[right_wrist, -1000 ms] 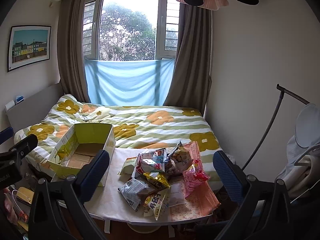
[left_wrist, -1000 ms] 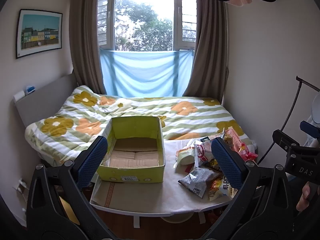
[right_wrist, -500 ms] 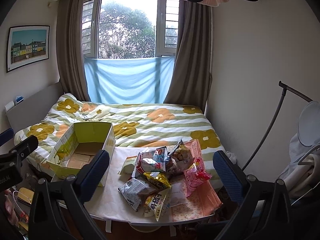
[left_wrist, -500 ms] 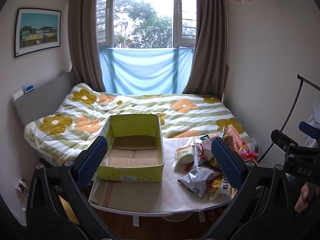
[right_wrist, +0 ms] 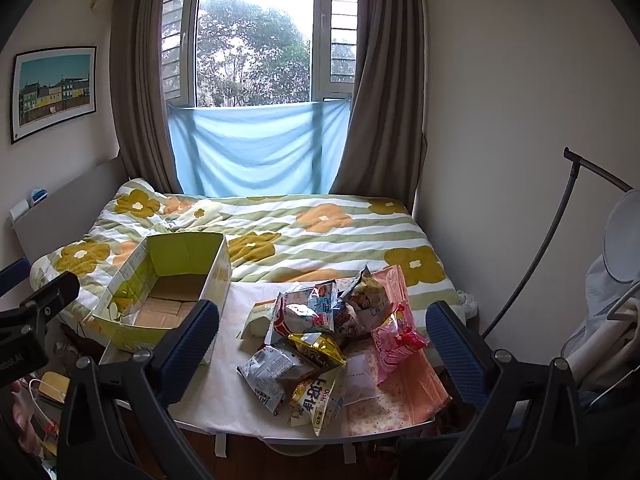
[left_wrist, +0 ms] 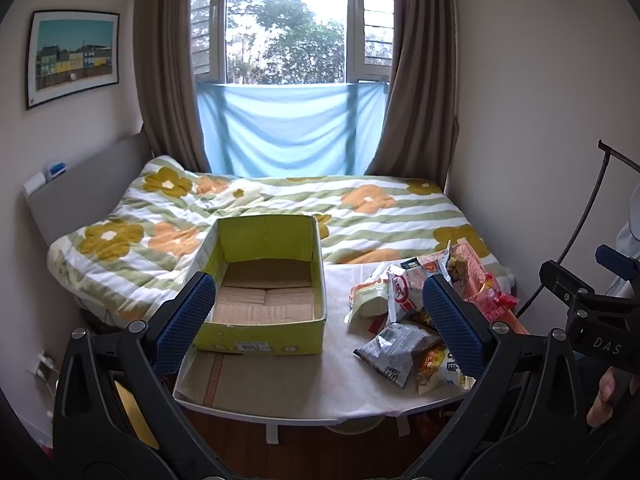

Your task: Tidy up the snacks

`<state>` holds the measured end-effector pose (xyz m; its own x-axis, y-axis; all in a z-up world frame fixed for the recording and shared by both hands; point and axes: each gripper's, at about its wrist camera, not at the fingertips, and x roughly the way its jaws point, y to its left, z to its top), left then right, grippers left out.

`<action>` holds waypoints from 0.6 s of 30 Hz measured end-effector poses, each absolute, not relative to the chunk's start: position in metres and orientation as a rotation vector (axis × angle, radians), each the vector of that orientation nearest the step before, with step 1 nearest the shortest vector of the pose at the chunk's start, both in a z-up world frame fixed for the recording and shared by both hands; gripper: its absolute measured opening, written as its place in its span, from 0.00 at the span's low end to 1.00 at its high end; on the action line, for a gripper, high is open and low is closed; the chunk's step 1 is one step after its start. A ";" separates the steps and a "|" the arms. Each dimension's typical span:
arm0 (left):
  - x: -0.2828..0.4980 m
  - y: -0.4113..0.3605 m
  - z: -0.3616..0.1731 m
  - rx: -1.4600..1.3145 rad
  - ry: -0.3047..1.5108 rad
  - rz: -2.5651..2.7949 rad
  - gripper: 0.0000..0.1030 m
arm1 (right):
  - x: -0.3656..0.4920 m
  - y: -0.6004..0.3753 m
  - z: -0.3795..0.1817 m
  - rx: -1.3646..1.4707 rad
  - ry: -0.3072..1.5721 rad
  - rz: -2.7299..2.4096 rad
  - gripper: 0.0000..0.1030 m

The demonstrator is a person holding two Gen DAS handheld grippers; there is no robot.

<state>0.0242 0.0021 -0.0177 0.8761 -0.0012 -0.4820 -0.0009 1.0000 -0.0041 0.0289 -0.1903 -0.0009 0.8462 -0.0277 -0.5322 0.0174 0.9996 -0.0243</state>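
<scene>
An open, empty yellow-green cardboard box [left_wrist: 264, 284] stands on the left of a small white table [left_wrist: 304, 380]; it also shows in the right wrist view [right_wrist: 168, 292]. A pile of several snack bags [right_wrist: 320, 336] lies on the table's right half, also in the left wrist view [left_wrist: 416, 320]. My left gripper [left_wrist: 318, 320] is open and empty, held back from the table in front of the box. My right gripper [right_wrist: 320, 350] is open and empty, held back in front of the snack pile.
A bed with a flowered quilt [left_wrist: 280, 208] lies behind the table, below a window with curtains. A pink cloth [right_wrist: 396, 396] covers the table's right corner. A black stand [right_wrist: 560, 240] and white fan are at the right wall.
Both grippers have shifted only slightly; the view drifts a little. Nothing on the table has moved.
</scene>
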 end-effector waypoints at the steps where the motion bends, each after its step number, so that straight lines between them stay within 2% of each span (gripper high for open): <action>1: 0.024 0.002 -0.018 -0.005 0.505 0.000 1.00 | 0.029 -0.190 -0.001 -0.021 0.561 -0.023 1.00; 18: 0.026 -0.001 -0.018 -0.004 0.521 0.000 1.00 | 0.030 -0.195 -0.002 -0.018 0.569 -0.019 1.00</action>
